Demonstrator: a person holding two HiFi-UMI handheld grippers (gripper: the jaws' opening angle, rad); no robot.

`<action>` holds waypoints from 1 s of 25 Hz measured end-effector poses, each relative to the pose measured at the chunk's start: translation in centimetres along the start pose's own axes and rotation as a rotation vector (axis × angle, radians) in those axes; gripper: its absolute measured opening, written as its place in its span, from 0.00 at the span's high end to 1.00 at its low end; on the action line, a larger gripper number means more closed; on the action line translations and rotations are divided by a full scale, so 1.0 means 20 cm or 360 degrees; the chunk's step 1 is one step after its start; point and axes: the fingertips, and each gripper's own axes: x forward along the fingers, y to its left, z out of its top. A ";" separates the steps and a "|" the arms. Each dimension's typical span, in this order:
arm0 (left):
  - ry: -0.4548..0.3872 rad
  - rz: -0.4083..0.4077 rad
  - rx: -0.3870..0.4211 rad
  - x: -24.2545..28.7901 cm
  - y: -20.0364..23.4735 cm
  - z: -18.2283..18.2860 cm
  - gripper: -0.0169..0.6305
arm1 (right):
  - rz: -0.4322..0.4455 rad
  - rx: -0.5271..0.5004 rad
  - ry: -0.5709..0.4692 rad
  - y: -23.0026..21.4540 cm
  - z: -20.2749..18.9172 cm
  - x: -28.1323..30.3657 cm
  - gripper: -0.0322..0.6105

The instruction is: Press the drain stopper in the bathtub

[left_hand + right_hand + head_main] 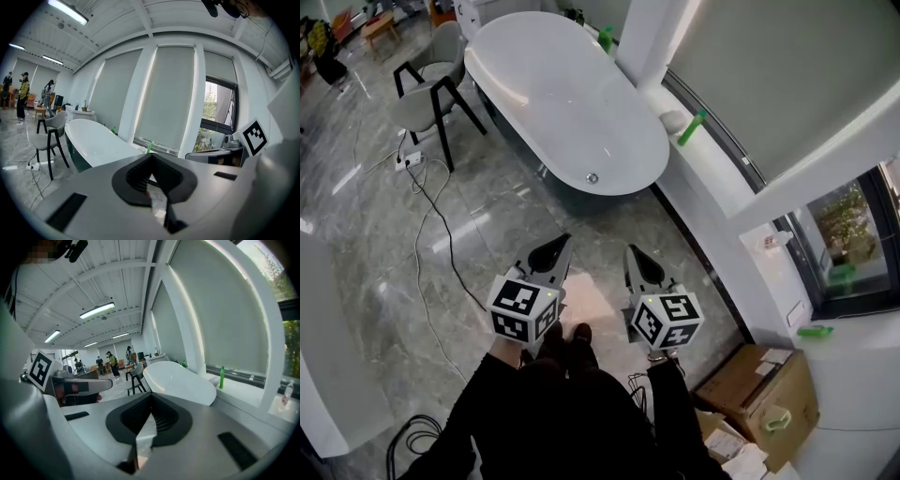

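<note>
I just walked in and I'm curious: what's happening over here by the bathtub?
A person stands short of the white bathtub, holding the left gripper and the right gripper. Both are shut, empty, and pointed toward the tub. The drain stopper at the tub's near end has not yet been pressed, and neither gripper is touching it.

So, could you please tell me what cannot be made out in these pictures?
Drain stopper: head view, too small to tell whether it is pressed; both gripper views, out of sight inside the bathtub.
Green bottle on the ledge: head view, label too small to read.
Distant people: left gripper view, too small for any detail.
</note>
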 end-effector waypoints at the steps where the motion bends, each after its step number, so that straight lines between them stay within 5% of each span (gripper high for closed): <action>1: 0.0000 0.0002 -0.0002 0.00 0.01 0.00 0.96 | 0.0010 0.0013 0.0000 0.00 0.00 0.00 0.95; 25: -0.0013 -0.0039 0.0008 -0.03 0.20 0.06 0.96 | -0.0037 0.0043 -0.0025 0.11 0.06 0.12 0.95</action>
